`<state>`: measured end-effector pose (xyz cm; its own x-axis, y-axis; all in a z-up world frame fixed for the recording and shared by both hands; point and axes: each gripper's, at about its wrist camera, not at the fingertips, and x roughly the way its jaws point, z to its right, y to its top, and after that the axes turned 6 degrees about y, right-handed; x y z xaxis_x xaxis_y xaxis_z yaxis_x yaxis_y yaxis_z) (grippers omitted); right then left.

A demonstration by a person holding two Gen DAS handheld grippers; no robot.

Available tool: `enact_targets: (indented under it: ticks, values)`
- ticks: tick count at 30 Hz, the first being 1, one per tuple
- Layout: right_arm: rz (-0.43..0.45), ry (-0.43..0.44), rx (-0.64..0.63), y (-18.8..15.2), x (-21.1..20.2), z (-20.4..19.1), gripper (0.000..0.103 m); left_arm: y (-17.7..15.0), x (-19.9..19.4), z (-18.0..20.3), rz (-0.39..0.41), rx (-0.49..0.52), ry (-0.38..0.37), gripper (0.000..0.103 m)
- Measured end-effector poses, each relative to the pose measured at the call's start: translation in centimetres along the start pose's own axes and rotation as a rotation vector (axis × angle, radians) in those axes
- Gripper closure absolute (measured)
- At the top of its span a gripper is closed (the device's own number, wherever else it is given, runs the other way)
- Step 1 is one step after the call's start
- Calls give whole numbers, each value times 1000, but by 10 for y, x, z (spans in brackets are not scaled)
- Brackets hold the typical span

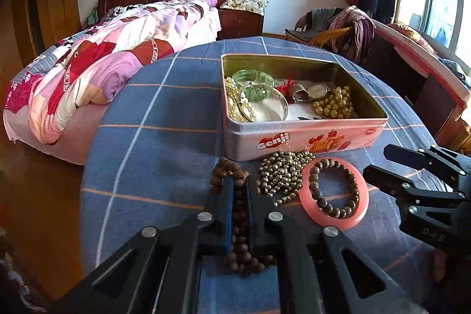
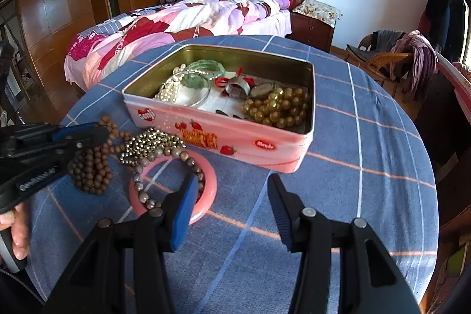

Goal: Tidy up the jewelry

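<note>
While my left gripper (image 1: 240,190) pinched the brown wooden bead strand (image 1: 235,228) lying on the blue checked tablecloth (image 1: 153,143), I judged the pick-up step was in hand. My right gripper (image 2: 232,196) stood spread and empty just beside the pink bangle (image 2: 210,175). Beyond lay the gold bead pile (image 1: 284,175), then the pink tin (image 1: 303,134) holding pearls and watches. Next called for lifting clear and carrying over the rim.

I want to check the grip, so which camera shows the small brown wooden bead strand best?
The right wrist view: the brown bead strand lies mostly uncovered there, with the left gripper shut on its upper part. In the left wrist view the strand is largely hidden behind that gripper's fingers.
</note>
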<state>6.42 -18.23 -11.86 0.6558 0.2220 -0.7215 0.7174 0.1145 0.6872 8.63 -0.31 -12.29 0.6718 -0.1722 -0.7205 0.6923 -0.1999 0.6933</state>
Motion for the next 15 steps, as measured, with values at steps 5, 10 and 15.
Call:
enact_targets:
  ticks: [5,10,15]
  values:
    - [0,12,-12,1,-2,-5,51,-1,-10,-11,17,-27,-6,96]
    - [-1,41,-30,5,-2,-15,51,-1,-21,-14,47,-32,-7,97]
    - [-13,79,-61,8,2,-30,51,-1,-20,-11,49,-12,18,96]
